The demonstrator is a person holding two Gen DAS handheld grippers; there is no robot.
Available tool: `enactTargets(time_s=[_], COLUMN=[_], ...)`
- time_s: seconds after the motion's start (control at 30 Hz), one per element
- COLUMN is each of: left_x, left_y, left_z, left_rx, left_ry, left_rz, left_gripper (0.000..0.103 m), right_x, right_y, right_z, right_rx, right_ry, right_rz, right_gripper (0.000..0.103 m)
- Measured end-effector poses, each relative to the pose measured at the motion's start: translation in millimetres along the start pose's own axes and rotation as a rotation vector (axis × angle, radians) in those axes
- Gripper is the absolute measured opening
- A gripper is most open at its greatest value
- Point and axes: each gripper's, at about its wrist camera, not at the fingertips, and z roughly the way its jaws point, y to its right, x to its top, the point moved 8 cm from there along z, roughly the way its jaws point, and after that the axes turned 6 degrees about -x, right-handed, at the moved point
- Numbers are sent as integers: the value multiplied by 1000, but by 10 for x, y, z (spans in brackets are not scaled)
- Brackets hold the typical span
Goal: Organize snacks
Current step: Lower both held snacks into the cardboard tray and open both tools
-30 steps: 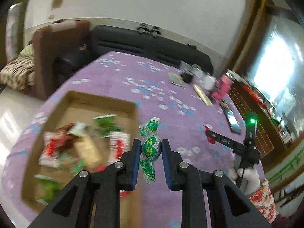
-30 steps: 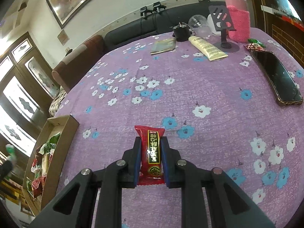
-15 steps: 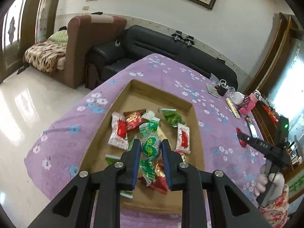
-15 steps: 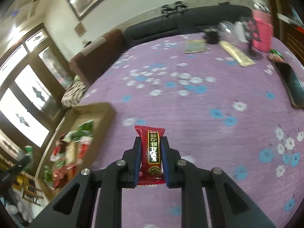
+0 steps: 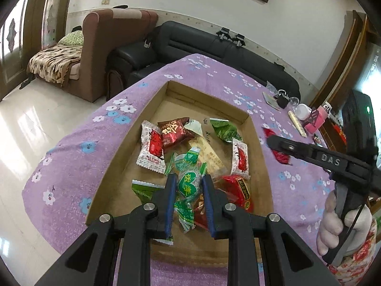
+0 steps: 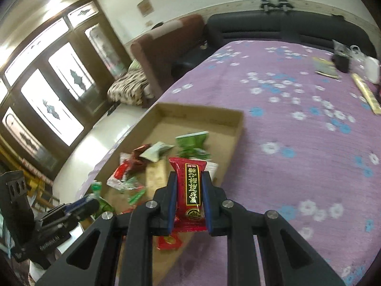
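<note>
Left gripper (image 5: pixel 188 188) jaws clamp a green twist-wrapped candy (image 5: pixel 187 186), long axis pointing far, directly above the cardboard tray (image 5: pixel 260 143); right gripper (image 6: pixel 189 190) — gripping a red snack bar (image 6: pixel 190 188) — hangs at the tray's right rim.

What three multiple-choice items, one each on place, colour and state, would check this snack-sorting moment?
1. Where does the left gripper hang?
A. over the cardboard tray
B. over the sofa
C. over the floor

2. What colour is the wrapper in the right gripper?
A. blue
B. red
C. white

3. How is the green candy held?
A. lying loose on the cloth
B. resting against one finger
C. clamped between both fingers

Answers: 1 A, tray snacks lie below its fingers; 2 B, the red snack bar sits between the pads; 3 C, both pads press its sides.
</note>
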Motion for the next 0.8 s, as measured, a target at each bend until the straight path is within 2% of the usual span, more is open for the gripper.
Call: enactTargets(time_s=[0.23,0.53,0.8], left_x=[-9,-18,-12], left_y=[-42,-50,-46], left_z=[131,236,283], left_rx=[37,29,28], left_ry=[-15,-33,-38], left_rz=[27,20,12], left_gripper=[23,23,23], right_x=[44,36,27], right_y=[-248,-221,-196], right_z=[430,821,810], right_rx=[-4,-40,-30], right_ry=[-72,-126,-122], right_rz=[-24,-5,15], right_gripper=[19,19,20])
